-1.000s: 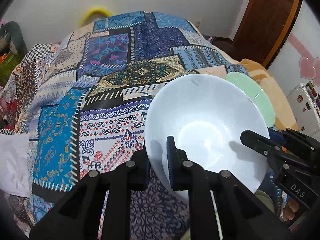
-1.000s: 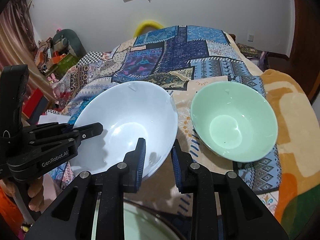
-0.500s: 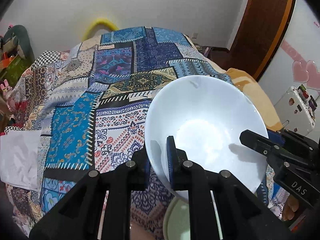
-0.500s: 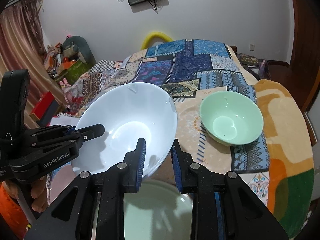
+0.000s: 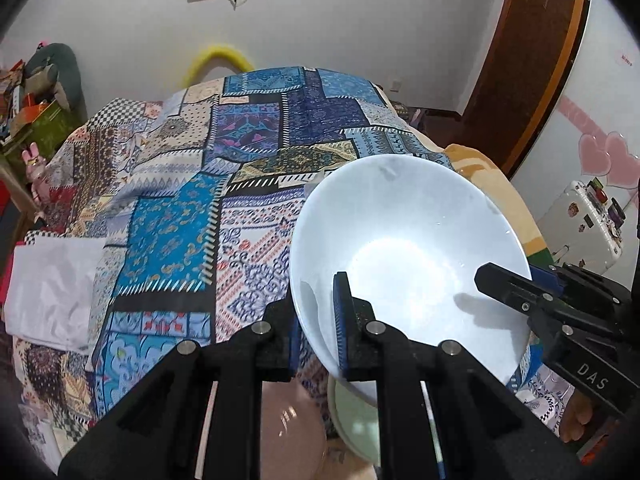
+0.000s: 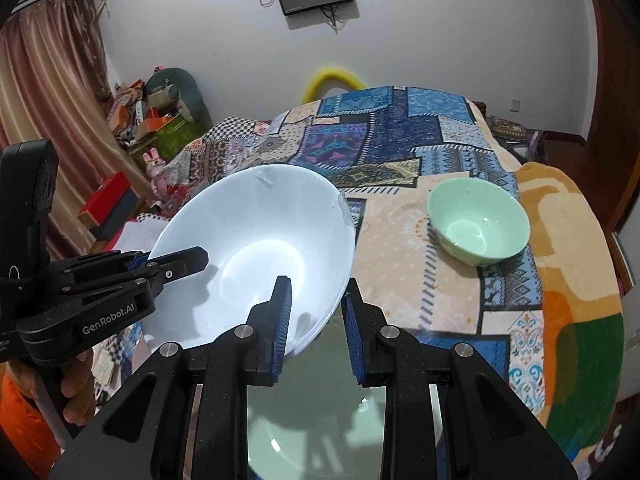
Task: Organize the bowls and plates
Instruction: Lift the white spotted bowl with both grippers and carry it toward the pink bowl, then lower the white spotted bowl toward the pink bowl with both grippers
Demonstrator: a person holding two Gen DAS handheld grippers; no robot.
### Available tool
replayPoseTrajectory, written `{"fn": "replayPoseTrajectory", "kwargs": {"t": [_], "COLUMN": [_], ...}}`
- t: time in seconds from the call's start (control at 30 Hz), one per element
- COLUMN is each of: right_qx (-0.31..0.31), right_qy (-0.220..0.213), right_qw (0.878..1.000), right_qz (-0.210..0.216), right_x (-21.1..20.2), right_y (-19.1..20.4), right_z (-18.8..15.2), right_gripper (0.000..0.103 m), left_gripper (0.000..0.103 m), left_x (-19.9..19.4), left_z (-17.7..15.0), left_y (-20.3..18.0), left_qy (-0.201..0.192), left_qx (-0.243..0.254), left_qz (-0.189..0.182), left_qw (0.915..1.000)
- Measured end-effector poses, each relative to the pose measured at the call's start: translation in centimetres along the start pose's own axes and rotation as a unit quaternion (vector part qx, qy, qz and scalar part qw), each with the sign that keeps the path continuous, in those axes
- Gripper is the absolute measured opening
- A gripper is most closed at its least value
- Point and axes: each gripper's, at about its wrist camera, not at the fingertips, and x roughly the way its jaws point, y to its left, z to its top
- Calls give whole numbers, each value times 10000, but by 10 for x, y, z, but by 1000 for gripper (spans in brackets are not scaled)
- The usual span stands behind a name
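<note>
A large white bowl [image 5: 400, 248] hangs tilted above the bed, held by both grippers. My left gripper [image 5: 318, 316] is shut on its near rim, one pad inside the bowl and one outside. In the right wrist view the same white bowl [image 6: 260, 232] has my right gripper [image 6: 316, 316] shut on its lower right rim. Each view shows the other gripper's fingers [image 5: 508, 290] [image 6: 180, 262] clamped on the opposite rim. A small green bowl [image 6: 478, 222] sits upright on the blanket, far right. Under the grippers lie a pale green dish [image 6: 320, 420] and a pink plate [image 5: 280, 420], partly hidden.
A patchwork blanket [image 5: 180, 220] covers the bed. A white folded cloth [image 5: 52, 280] lies at its left edge. A white suitcase [image 5: 588, 224] stands to the right by a brown door. Boxes and toys [image 6: 160, 120] pile up at the far left wall. A hand [image 6: 76, 384] grips the left handle.
Both grippers have risen and drawn back with the white bowl. The green bowl now looks smaller and farther off. The pale green dish and pink plate have come into view below.
</note>
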Motion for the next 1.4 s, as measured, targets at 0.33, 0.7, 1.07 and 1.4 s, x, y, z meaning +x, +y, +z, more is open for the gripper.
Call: {"fn": "replayPoseTrajectory", "kwargs": {"t": [0.33, 0.7, 1.07, 1.4], "right_qx": [-158, -347, -450, -479], "right_qy": [107, 368, 757, 1070], "right_qw": [9995, 9969, 9934, 9903], "right_qz": [251, 597, 737, 742], "right_x": [3, 24, 52, 72], "right_y": [33, 72, 95, 101], "right_z": [-20, -37, -54, -69], "right_gripper": [23, 23, 23, 23], "left_gripper": [13, 13, 13, 13], "left_x": [-22, -40, -27, -9], "left_z": [-37, -74, -104, -122], "left_y": [28, 69, 105, 121], "left_qy": [56, 117, 405, 691], "left_qx": [-314, -657, -984, -1136], "left_qz": [150, 402, 483, 513], "left_qw": [9994, 9970, 9931, 9898]}}
